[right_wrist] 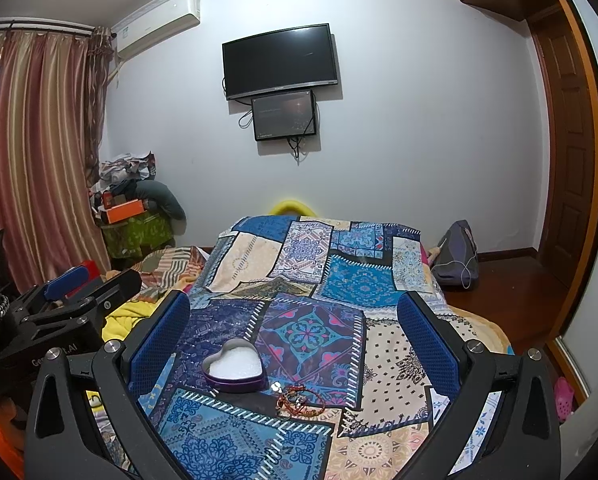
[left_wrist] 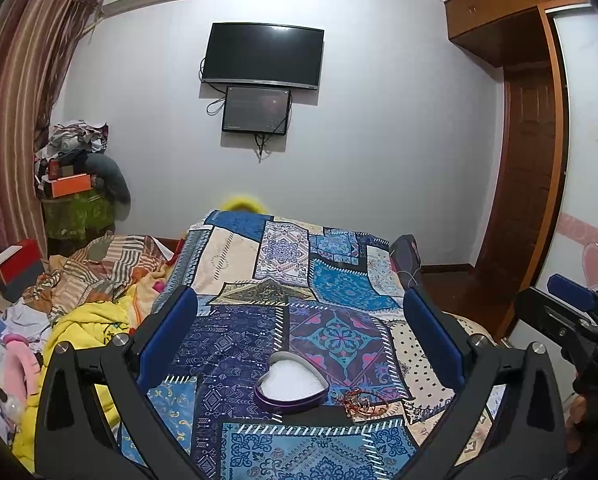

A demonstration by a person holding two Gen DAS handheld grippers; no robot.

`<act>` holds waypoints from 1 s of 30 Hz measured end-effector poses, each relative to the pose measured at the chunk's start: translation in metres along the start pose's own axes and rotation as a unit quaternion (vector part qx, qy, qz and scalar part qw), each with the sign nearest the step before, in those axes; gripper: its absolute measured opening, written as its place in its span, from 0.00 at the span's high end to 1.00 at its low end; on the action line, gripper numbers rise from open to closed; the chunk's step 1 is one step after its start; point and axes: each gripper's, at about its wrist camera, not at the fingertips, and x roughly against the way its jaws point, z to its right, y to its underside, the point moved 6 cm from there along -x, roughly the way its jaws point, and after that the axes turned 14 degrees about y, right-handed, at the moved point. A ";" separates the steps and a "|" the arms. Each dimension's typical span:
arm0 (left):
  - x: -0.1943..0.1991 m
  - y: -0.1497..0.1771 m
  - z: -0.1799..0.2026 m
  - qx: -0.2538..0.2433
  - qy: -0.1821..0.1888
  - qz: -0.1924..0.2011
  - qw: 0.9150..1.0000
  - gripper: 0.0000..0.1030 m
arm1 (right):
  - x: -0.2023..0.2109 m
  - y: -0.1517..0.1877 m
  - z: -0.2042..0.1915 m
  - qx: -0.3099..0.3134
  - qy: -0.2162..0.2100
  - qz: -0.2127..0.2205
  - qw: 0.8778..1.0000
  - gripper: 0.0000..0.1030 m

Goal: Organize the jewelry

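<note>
A purple heart-shaped tin [left_wrist: 291,386] [right_wrist: 235,368] with white padding inside lies open on the patchwork bedspread [left_wrist: 331,280] [right_wrist: 339,276]. Just right of it sits a tangle of red string bracelets [left_wrist: 361,402] [right_wrist: 301,400] with a small shiny bead. My left gripper [left_wrist: 299,320] hovers above and behind the tin, open, nothing between its blue pads. My right gripper [right_wrist: 295,320] is also open and empty, held over the tin and bracelets. Each gripper shows at the edge of the other's view: the right one [left_wrist: 571,312], the left one [right_wrist: 79,292].
Crumpled blankets and clothes [left_wrist: 79,312] lie heaped to the left of the bedspread. A grey bag [right_wrist: 457,256] rests at the bed's far right corner. A TV [left_wrist: 263,56] hangs on the far wall; wardrobe and door [left_wrist: 535,160] stand right.
</note>
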 end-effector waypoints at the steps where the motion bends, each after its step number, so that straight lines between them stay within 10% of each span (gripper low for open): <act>1: 0.000 0.000 0.000 0.000 -0.001 0.001 1.000 0.00 | -0.001 0.000 0.000 -0.001 0.000 0.000 1.000 0.00; 30: 0.002 -0.003 0.005 -0.005 0.001 0.005 1.000 0.00 | 0.000 0.000 0.000 -0.002 -0.002 -0.002 1.000 0.00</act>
